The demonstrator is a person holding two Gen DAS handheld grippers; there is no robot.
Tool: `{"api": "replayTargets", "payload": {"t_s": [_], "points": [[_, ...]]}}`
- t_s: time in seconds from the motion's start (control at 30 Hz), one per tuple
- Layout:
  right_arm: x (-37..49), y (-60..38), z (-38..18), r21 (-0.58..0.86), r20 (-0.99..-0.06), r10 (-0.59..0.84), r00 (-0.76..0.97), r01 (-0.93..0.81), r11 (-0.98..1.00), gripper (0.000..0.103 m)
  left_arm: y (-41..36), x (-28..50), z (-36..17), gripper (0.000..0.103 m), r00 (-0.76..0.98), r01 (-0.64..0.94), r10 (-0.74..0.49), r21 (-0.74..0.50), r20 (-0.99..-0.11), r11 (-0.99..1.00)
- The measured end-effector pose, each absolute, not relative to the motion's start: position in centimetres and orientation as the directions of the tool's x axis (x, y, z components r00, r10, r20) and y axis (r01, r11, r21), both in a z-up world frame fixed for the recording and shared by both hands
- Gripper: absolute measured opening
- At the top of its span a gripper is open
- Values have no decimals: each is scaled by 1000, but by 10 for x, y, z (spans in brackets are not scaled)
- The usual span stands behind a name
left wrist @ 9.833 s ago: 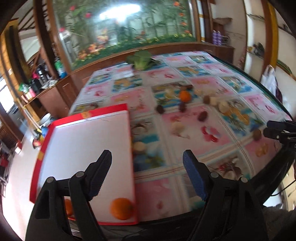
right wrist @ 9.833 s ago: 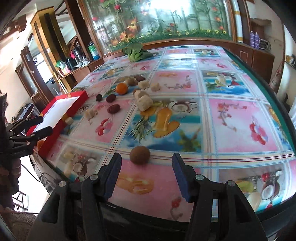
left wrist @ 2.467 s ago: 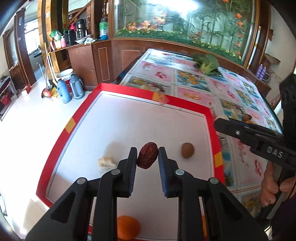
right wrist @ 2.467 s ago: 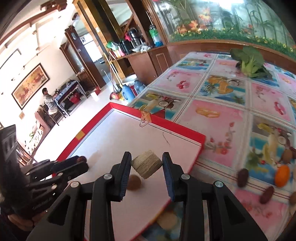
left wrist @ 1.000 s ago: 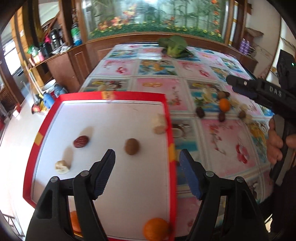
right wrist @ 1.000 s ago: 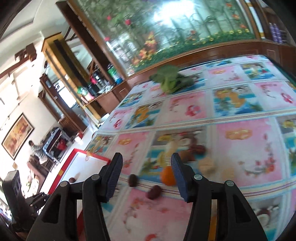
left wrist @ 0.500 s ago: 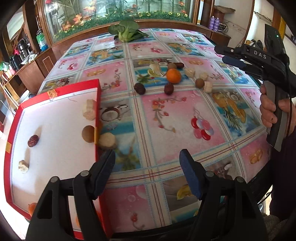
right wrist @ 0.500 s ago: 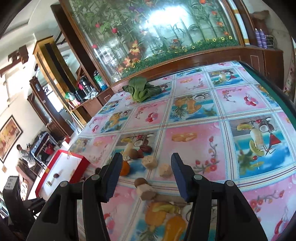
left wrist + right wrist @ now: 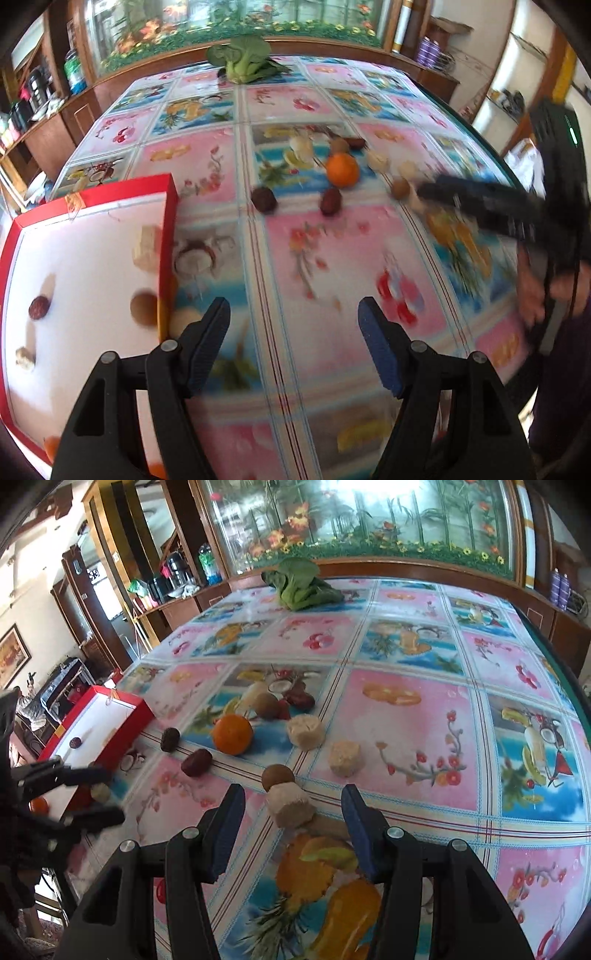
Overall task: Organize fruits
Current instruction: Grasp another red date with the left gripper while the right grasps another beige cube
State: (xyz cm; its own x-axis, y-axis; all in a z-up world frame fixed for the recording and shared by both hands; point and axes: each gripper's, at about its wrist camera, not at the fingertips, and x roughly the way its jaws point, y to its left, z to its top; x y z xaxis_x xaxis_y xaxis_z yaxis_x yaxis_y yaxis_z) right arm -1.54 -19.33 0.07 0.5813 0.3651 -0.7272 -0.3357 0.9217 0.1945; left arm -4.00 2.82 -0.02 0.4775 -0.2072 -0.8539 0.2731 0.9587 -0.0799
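Two claws, both spread w/ nothing gripped. I've got the right claw (image 9: pixel 291 834) nearest the beige chunk (image 9: pixel 290 806), which lies on the counter (image 9: pixel 406 738) dead ahead between its jaws, untouched. Left claw (image 9: pixel 293 341) hangs well apart, by the red tray (image 9: pixel 168 221).

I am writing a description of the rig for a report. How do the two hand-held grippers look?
Both the left gripper and the right gripper have black plastic frames with triangular cut-outs and silver pivot screws. Each finger ends in a ribbed blue pad. A thin black cable hangs beside the right handle, which is black too. The person's sleeve looks dark.
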Motion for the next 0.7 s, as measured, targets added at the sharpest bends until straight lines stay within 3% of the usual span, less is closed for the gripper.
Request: {"api": "replayTargets", "payload": {"t_s": [0.17,0.37,0.53,0.6,0.7], "points": [[-15,-182,-6,156,-757,343,557,-355,922,40,31,-2,-7,73,478,208,-174,-82,-861,975],[-15,-180,-7,146,-757,333,562,-352,925,35,27,30,-14,72,496,174,-82,7,-864,985],[-15,-179,-8,142,-758,330,562,-351,925,35,25,45,-18,61,487,182,-115,-28,-866,983],[-15,-179,-8,142,-758,330,563,-351,925,35,23,50,-23,52,476,192,-124,-35,-871,981],[-15,-179,-7,143,-758,331,562,-352,925,35,20,51,-24,48,494,197,-112,-15,-862,980]]}}
